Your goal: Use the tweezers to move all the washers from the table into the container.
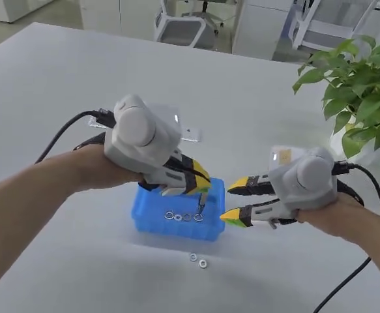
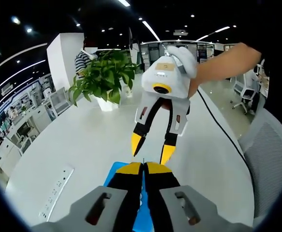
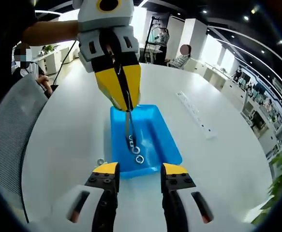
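Two washers [image 1: 203, 263] are seen on the bench [image 1: 59, 98], just near of the blue container [image 1: 170, 228], where four are counted. Tweezers [image 1: 201, 203] are clamped in the left hand-held gripper [image 1: 203, 182] above it. The right hand-held gripper [image 1: 229, 202] is held wide alongside. One potted plant [image 1: 362, 91] is set far right.

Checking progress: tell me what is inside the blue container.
Several washers lie in a row on the blue container's floor, with the tweezers' tips reaching down among them. The left hand-held gripper covers the container's far side in the head view.

No text, label or number can be read anywhere.
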A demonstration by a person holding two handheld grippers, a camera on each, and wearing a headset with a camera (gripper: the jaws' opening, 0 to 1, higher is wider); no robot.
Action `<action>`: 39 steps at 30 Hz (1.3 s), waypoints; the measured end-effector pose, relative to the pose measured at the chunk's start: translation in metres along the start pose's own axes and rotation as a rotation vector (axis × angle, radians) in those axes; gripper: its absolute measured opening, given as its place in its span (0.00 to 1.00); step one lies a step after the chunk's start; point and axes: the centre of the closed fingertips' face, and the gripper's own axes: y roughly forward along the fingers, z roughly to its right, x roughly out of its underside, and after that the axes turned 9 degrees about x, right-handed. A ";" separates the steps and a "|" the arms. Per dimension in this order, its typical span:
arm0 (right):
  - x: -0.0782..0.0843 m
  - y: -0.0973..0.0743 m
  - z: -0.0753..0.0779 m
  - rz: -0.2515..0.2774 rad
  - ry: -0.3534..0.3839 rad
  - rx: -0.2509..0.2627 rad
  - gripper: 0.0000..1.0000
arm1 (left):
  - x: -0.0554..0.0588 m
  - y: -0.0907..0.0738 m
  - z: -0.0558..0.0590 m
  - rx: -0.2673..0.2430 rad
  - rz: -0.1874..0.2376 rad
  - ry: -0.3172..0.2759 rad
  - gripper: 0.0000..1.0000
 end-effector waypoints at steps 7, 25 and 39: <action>0.010 -0.011 -0.007 -0.005 0.059 0.049 0.45 | -0.003 -0.008 0.009 0.011 -0.002 -0.007 0.05; 0.020 -0.027 -0.026 0.017 0.169 0.117 0.63 | -0.006 -0.009 0.027 0.052 0.002 -0.003 0.05; 0.021 -0.029 -0.032 0.021 0.193 0.129 0.69 | 0.002 -0.003 0.045 0.084 -0.013 -0.009 0.05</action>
